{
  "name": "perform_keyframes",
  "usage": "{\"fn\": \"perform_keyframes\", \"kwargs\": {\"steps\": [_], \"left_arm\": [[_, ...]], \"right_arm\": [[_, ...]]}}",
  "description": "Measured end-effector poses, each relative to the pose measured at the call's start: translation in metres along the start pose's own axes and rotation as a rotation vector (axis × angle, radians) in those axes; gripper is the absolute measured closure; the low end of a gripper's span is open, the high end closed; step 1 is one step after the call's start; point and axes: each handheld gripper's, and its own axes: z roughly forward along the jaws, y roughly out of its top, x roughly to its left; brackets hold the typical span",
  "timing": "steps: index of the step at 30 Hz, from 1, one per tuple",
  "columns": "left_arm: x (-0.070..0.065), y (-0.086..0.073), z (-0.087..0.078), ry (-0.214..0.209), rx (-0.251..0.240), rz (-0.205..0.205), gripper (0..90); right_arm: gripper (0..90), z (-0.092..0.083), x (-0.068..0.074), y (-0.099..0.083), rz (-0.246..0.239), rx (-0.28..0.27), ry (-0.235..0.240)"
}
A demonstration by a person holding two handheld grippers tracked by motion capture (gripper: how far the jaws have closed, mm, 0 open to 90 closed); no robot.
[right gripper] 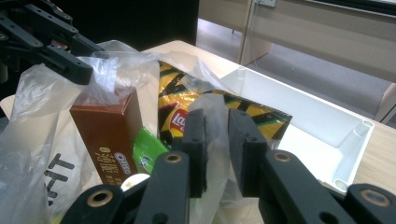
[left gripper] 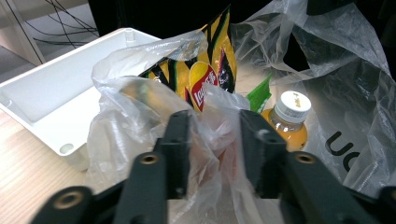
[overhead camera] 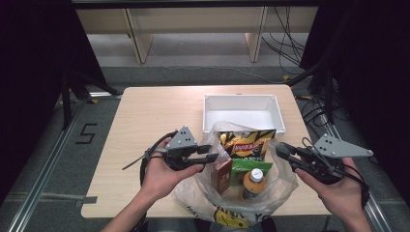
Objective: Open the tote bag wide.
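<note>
Thin clear plastic bag [overhead camera: 283,181], limp and slippery, is sitting on the worktop [overhead camera: 154,111] before the white bin [overhead camera: 241,112], each rim being pinched by left gripper [overhead camera: 209,158] and right gripper [overhead camera: 280,149], best held at bunched edges.

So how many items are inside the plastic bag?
4: chip bag at the back, brown carton front left, green packet in the middle, orange bottle front. More may be hidden.

Left half of bench [overhead camera: 145,116]: bare wood, open for passage.
Far right: white tray [overhead camera: 241,99] stands just behind the plastic bag [overhead camera: 283,181].
Bag mouth: chip packet [overhead camera: 246,142], brown carton [overhead camera: 221,176] and orange bottle [overhead camera: 253,183] crowd it.
</note>
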Motion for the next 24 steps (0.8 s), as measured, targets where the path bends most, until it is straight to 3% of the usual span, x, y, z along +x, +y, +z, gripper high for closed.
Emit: {"fn": "perform_keyframes", "kwargs": {"steps": [10, 12, 14, 15, 17, 18, 21, 23, 24], "left_arm": [[0.003, 0.001, -0.003, 0.005, 0.014, -0.025, 85.4], [0.005, 0.001, -0.006, 0.013, 0.008, -0.023, 87.4], [0.005, 0.001, -0.009, 0.019, -0.006, -0.038, 88.0], [0.006, 0.001, -0.011, 0.020, -0.017, -0.039, 88.1], [0.007, 0.001, -0.013, 0.025, -0.021, -0.043, 88.4], [0.008, 0.000, -0.016, 0.031, -0.033, -0.053, 88.4], [0.013, -0.005, -0.023, 0.056, -0.048, -0.081, 88.5], [0.014, -0.006, -0.025, 0.063, -0.049, -0.084, 88.5], [0.016, -0.011, -0.027, 0.071, -0.059, -0.104, 88.5]], "right_arm": [[78.8, 0.000, 0.001, -0.002, 0.025, 0.012, -0.003], [78.8, 0.000, 0.000, -0.002, 0.010, 0.007, -0.001], [78.8, -0.001, 0.001, -0.002, 0.026, 0.015, -0.003], [78.8, 0.000, -0.001, -0.002, 0.005, 0.004, -0.010], [78.8, 0.000, -0.001, -0.003, 0.012, 0.012, -0.002], [79.1, -0.001, 0.000, -0.004, 0.040, 0.023, -0.008], [80.3, -0.002, -0.004, -0.006, 0.002, 0.033, -0.022], [80.6, 0.000, -0.003, -0.008, 0.030, 0.016, -0.038], [80.8, -0.002, -0.004, -0.009, 0.013, 0.054, -0.033]]}}
